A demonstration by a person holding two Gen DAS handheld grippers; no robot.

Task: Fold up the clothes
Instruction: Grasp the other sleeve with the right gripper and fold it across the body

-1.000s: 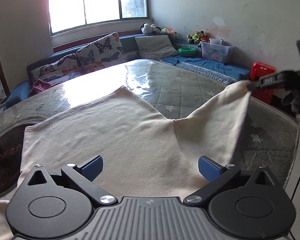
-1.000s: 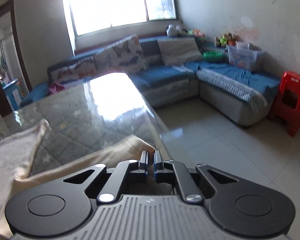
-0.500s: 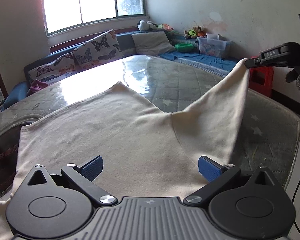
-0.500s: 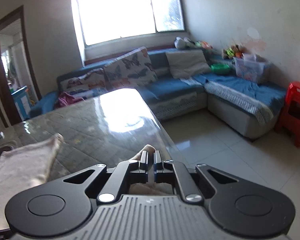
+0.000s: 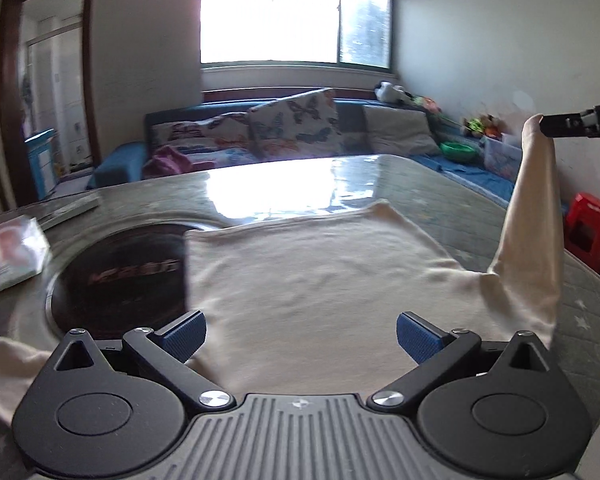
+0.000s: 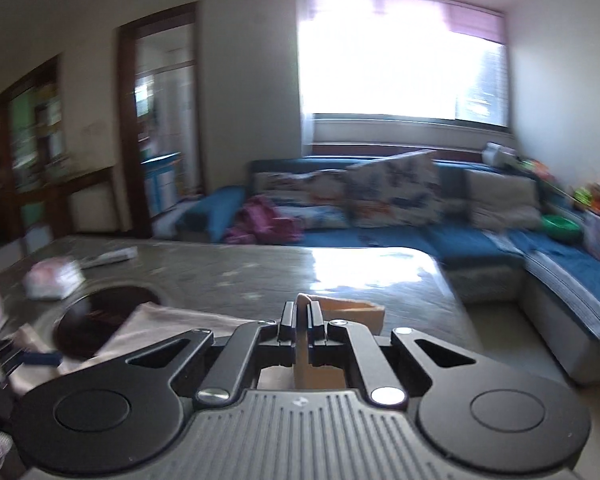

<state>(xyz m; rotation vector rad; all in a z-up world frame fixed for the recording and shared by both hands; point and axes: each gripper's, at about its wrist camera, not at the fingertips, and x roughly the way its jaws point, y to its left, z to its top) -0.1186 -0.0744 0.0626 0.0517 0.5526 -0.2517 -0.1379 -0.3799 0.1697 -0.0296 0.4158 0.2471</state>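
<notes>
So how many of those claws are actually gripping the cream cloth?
1: the right claw pinches a lifted corner of the cream cotton garment. The left claw hovers open above it.

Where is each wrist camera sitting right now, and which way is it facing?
Left wrist: behind the open left gripper, low over the cream garment on the table, facing the sofa and window; the right gripper shows far right.
Right wrist: behind the right gripper, shut on the garment's sleeve, raised, facing the sofa and doorways.
Shared: garment, table, sofa, window.
</notes>
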